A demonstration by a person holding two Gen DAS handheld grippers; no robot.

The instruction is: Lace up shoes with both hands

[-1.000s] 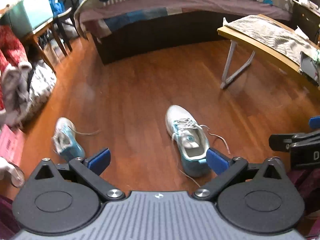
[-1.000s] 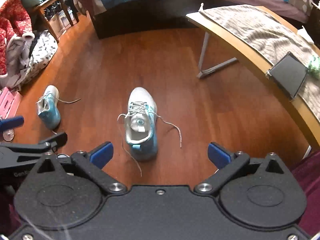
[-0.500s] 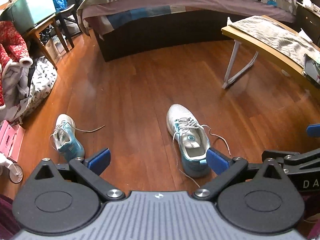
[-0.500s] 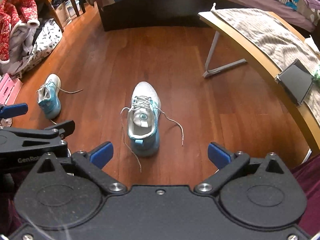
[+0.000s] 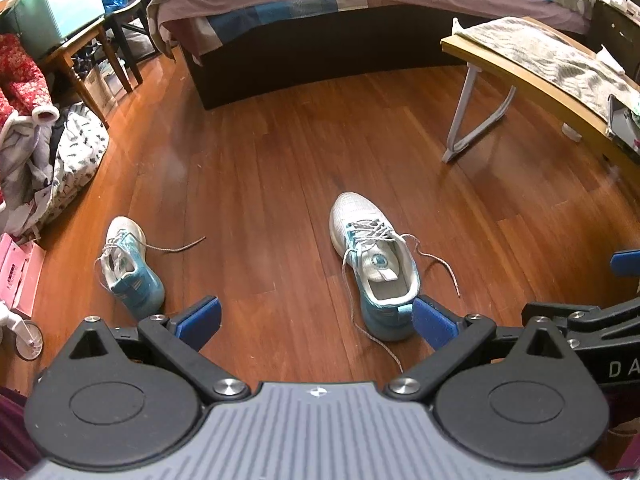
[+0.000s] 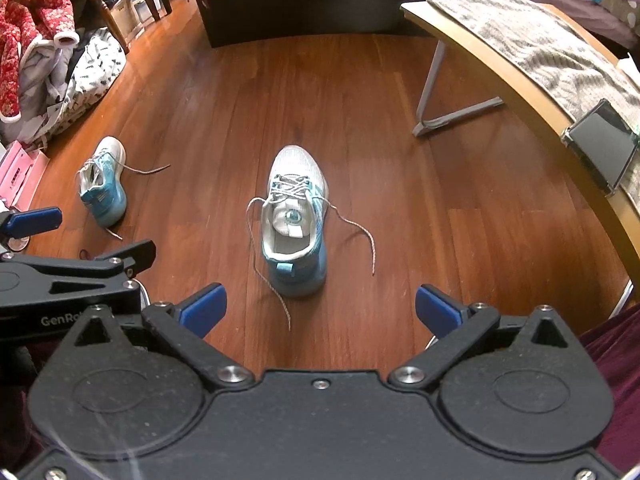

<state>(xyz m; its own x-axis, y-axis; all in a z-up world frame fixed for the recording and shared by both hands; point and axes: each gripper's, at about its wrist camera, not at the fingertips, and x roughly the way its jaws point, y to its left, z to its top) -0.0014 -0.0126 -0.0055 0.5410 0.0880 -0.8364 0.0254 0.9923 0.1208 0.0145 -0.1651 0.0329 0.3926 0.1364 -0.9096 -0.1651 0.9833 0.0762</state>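
White-and-turquoise mesh sneaker (image 6: 295, 220) sits upright on red-brown wooden plank floor (image 6: 400, 128), mid-frame in right wrist view. Long axis runs away from camera: heel nearest the claws, toe pointing at the dark bed base (image 6: 304, 4). In left wrist view same sneaker (image 5: 374, 268) angles slightly, toe up-left, heel right by the blue right pad.

Second matching sneaker (image 6: 103, 192) lies well apart to the left, tipped onto its side, toe also away, its lace trailing right on floor. Light wooden folding bench (image 6: 516, 64) with grey patterned cloth stands to the right, metal leg on floor beyond the sneaker; dark tablet (image 6: 602, 144) on its edge. Pile of clothes (image 6: 60, 56) far left. Bare floor between claws and sneaker.

Sneaker laces (image 6: 352, 226) grey-white, crossed through the eyelets but untied, both ends sprawled loose on floor either side. Insole with round logo visible.

Left claw (image 5: 316, 318) wide open, holding nothing. Right claw (image 6: 318, 308) wide open, holding nothing, above floor just short of heel.
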